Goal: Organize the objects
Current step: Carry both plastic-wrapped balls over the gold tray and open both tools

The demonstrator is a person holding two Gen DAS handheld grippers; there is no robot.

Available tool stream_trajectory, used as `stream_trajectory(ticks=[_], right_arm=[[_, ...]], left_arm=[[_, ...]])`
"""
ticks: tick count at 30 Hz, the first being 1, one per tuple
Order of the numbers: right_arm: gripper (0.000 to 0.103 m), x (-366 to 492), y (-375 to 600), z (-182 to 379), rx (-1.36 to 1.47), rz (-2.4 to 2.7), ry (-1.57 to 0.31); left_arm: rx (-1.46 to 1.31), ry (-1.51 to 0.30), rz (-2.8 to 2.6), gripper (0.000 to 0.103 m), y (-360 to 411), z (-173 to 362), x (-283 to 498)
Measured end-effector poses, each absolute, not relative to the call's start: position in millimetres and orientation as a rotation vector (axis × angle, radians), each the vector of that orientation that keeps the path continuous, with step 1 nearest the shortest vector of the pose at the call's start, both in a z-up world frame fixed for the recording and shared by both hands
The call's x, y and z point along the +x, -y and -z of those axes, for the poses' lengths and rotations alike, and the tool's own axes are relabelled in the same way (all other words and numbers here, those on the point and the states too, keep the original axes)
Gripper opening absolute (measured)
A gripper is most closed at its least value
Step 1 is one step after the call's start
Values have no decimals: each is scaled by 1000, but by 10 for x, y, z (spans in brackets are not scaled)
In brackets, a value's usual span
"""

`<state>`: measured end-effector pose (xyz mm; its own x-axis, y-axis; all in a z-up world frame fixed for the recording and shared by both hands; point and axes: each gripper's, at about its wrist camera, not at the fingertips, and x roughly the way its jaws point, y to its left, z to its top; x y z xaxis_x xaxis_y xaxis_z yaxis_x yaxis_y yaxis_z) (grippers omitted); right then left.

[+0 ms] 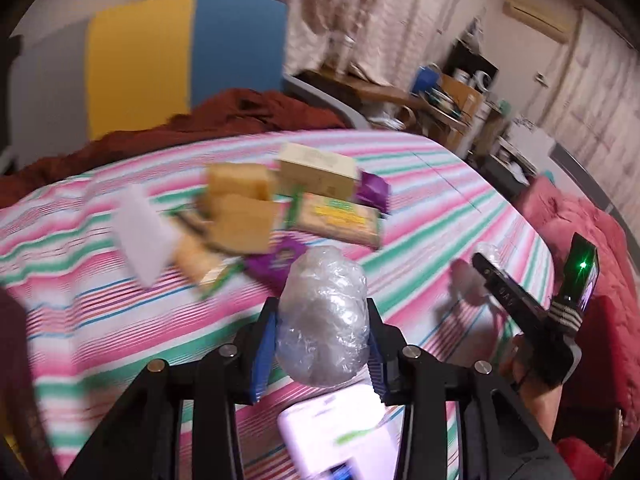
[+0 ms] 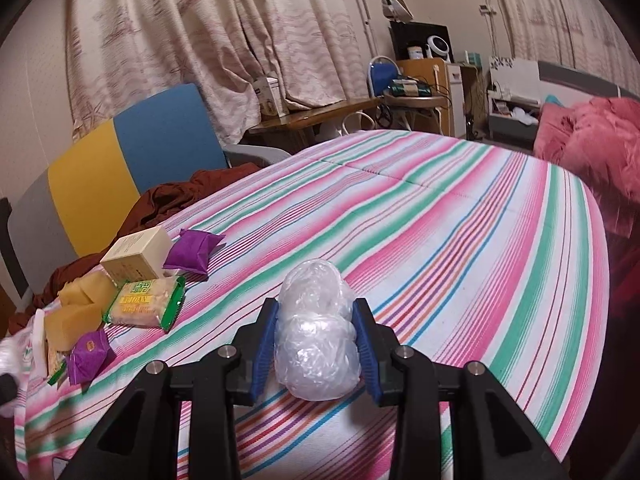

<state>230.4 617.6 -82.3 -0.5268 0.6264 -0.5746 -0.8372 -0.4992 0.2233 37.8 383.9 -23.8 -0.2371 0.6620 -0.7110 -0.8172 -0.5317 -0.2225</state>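
Note:
My left gripper is shut on a crumpled clear plastic bundle, held above the striped bedcover. A second clear plastic bundle sits between the blue pads of my right gripper, which is shut on it low over the cover. In the left wrist view the right gripper shows at the right with a hand behind it. A blurred pile lies beyond: yellow sponges, a cream box, a lemon wafer pack, purple packets and a white block.
A white pack lies under the left gripper. A brown cloth and a yellow and blue chair back stand behind the pile. A pink quilt is at the right, past the cover's edge. Tables and shelves line the curtained wall.

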Motion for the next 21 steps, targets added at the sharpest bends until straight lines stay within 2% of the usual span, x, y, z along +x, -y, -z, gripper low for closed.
stream_trajectory(ticks=[8,21], right_arm=[[37,2240,-6141,792,-558,-2106,-560],[37,2082,-5965,662,-640,-2185,-431]], left_arm=[[-970,-113,-2111,40,-2785,100,81],[-1167,69,-2369,40,-1467,357,-704]])
